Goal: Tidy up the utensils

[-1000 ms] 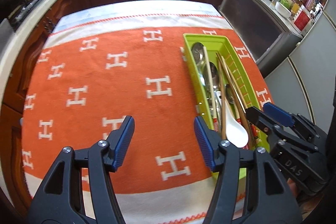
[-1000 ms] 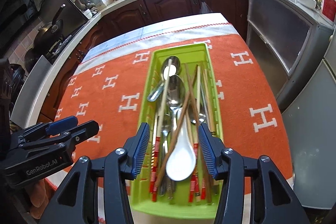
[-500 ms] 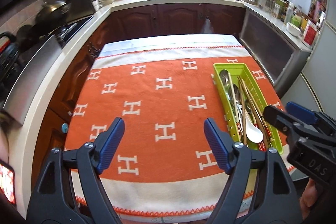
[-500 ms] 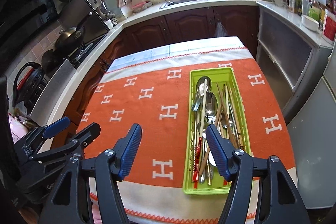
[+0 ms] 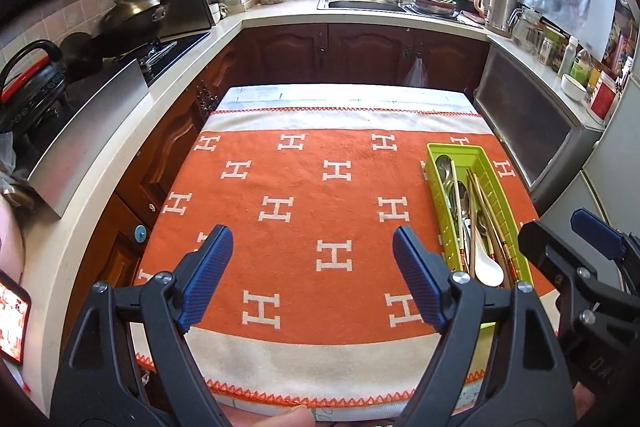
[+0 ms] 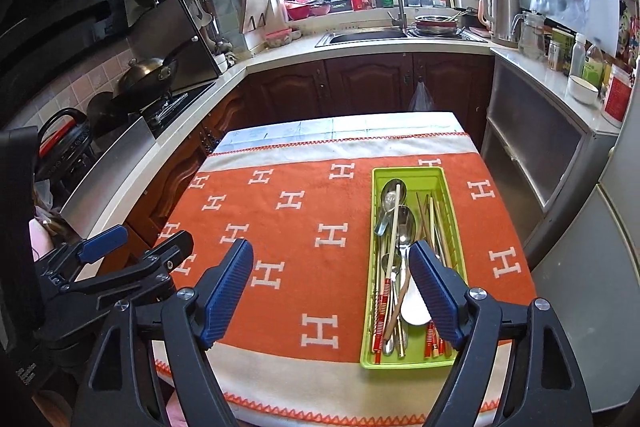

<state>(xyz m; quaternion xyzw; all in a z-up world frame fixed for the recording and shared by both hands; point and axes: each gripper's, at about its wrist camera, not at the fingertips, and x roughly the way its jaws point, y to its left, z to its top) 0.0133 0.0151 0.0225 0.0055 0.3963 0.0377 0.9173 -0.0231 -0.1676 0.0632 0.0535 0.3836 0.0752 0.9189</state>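
The long lime-green plastic utensil tray [image 6: 412, 174] lies lengthwise on the right half of the orange towel patterned with white H shapes [image 6: 304, 227], its near end close to the towel's cream border; inside it sit several steel spoons [image 6: 394, 191], a white ceramic soup spoon [image 6: 414, 309] and a bundle of wooden chopsticks with red-banded ends [image 6: 386, 291], all heaped together and crossing at slight angles rather than sorted by kind; nothing lies loose on the towel. The left gripper [image 5: 308, 275] hangs above bare towel left of the tray, its blue-padded jaws spreading apart with nothing between them; the right gripper [image 6: 332, 291] hangs above the near end of the tray, its jaws likewise widening and empty, one blue pad overlapping the tray in the view though apart from it. Judging from this, the utensils are gathered and the hands seem to be clear of the work, so either the task is near its end or a tidying pass is due. To do that well, the right gripper should come down along the tray's length, take one kind at a time by the handle ends, and lay spoons on one side and chopsticks on the other; the left gripper can steady the tray's rim, since light plastic is likely to slide on cloth; the ceramic spoon wants a gentle squeeze, as it looks smooth and could slip or chip.
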